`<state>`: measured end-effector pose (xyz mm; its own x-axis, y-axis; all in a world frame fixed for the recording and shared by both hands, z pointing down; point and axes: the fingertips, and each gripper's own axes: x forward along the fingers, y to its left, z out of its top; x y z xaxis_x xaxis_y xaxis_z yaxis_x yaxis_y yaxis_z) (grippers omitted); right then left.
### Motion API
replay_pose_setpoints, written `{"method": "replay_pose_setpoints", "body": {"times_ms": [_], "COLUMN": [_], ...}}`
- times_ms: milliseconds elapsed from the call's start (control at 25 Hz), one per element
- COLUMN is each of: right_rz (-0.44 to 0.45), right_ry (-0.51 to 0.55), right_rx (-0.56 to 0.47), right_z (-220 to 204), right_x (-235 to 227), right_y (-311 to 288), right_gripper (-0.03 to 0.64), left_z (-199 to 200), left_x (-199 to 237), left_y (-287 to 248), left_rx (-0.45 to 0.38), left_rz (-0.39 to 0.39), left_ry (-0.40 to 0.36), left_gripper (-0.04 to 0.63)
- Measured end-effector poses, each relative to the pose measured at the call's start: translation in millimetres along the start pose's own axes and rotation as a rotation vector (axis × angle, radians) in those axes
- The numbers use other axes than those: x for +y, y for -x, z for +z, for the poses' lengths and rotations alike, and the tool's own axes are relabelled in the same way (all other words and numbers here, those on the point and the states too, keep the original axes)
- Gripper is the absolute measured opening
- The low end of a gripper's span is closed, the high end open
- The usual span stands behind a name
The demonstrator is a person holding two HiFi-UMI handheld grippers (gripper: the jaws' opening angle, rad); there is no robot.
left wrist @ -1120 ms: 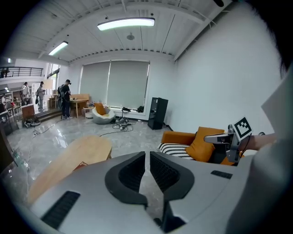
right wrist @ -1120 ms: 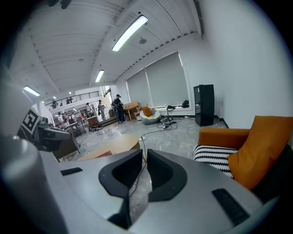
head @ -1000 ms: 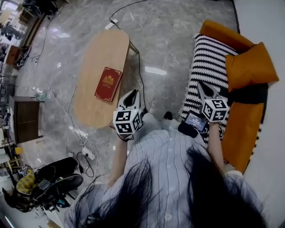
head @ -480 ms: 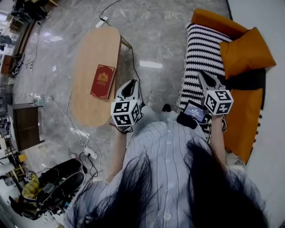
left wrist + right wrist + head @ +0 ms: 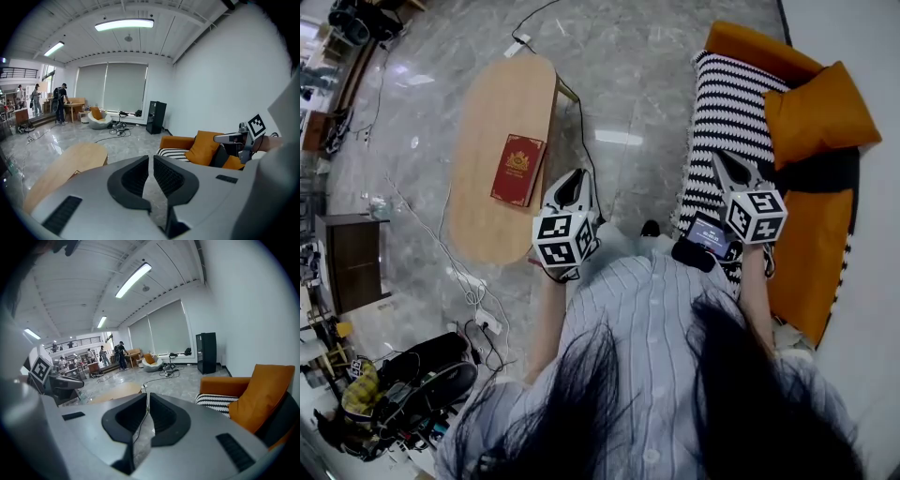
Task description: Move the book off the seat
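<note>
From the head view I saw the red book lying flat on the oval wooden counter, cover up, well apart from the orange sofa. A black-and-white striped throw covered the sofa's seat, and an orange cushion rested at its back.

The left gripper hung in the air between counter and sofa, just beside the counter's near edge and not touching the book. In the left gripper view its jaws stood almost together, only a thin slit between the pads, with nothing in it.

The right gripper hovered above the striped throw. In the right gripper view its jaws were closed together and empty, pointing across the grey marble floor towards the far end of the room.
</note>
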<state>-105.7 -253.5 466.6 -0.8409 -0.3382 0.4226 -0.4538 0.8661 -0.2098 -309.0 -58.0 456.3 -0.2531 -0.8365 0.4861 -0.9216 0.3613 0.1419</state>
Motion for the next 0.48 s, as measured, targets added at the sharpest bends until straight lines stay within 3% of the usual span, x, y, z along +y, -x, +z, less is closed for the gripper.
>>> {"method": "replay_pose_setpoints", "body": {"times_ms": [480], "right_rz": [0.018], "right_ry": [0.013], "right_rx": [0.007], "right_z": [-1.3], "right_x": [13.2], "right_y": [-1.0], "right_gripper": [0.035], "left_z": [-3.7], "left_x": [9.1], "left_y": [8.9], "left_rx": [0.000], "left_rz": [0.018], "left_ry": [0.019], "left_gripper": [0.044]}}
